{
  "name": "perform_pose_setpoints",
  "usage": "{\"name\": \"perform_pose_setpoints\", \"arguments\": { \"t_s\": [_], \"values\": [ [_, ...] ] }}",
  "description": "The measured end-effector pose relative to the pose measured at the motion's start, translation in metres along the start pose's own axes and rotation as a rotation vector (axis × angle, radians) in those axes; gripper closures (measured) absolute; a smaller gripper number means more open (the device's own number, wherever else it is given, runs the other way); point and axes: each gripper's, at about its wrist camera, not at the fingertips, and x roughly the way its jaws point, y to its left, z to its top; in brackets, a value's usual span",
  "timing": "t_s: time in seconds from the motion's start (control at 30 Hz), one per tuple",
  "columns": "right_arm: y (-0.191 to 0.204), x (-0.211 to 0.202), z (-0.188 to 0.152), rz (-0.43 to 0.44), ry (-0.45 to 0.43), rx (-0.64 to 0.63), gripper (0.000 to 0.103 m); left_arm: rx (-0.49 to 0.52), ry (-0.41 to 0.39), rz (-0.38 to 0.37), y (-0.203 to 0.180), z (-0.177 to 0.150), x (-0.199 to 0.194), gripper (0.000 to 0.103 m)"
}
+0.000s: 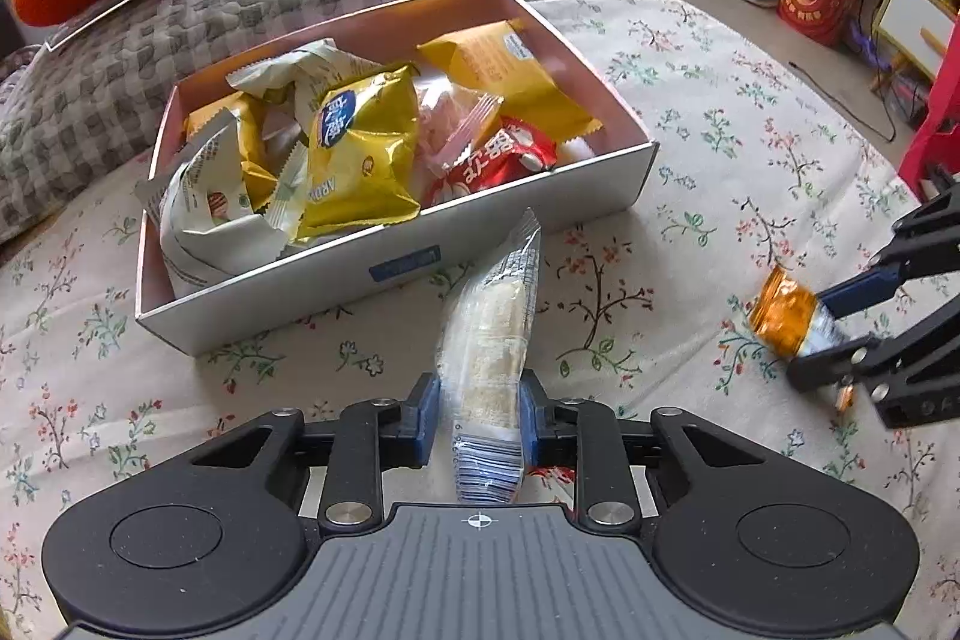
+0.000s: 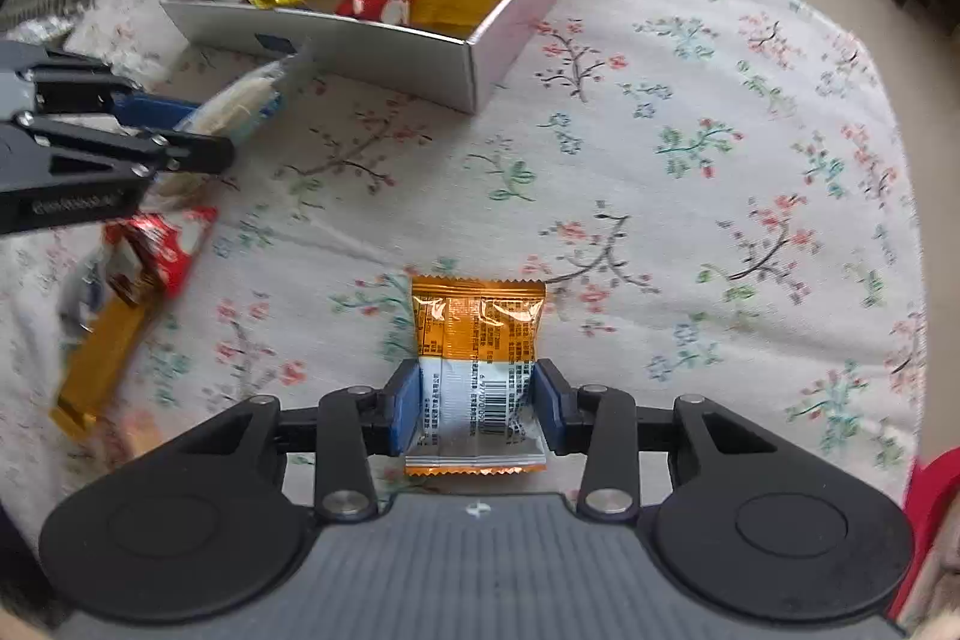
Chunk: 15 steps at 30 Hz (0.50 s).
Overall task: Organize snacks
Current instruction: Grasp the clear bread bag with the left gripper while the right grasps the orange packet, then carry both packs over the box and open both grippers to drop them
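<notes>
1. pinching a long clear snack pack (image 1: pixel 489 340), the left gripper (image 1: pixel 480 415) has its blue fingers (image 1: pixel 427 418) pressed on both sides of it.
2. the pack sticks out past the fingertips, and its far tip is just beside the near wall of the box (image 1: pixel 420 244).
3. the box sits ahead of the fingers on the flowery bed sheet (image 1: pixel 720 112) and is full of snack bags.
4. the right gripper (image 2: pixel 477 409) squeezes an orange and white snack packet (image 2: pixel 477 334) between its fingers (image 2: pixel 405 409).
5. the orange half pokes out in front.
6. a red snack (image 2: pixel 159 244) and a yellow bar (image 2: pixel 99 358) lie on the sheet, off to the left of those fingers.
</notes>
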Motion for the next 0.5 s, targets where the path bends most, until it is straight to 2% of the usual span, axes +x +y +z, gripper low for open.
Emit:
{"name": "perform_pose_setpoints", "arguments": {
  "t_s": [0.1,0.27,0.5],
  "values": [
    [0.007,0.001,0.002,-0.015,0.011,-0.015,0.067,-0.002,-0.005,-0.006,0.0,0.001,-0.002,0.079],
    [-0.001,-0.009,0.004,-0.003,-0.014,0.042,0.067,-0.018,-0.02,-0.022,0.002,0.003,-0.007,0.079],
    [-0.006,-0.008,0.006,-0.036,-0.029,0.088,0.067,-0.041,-0.048,-0.049,0.005,0.006,-0.018,0.079]
  ]
}}
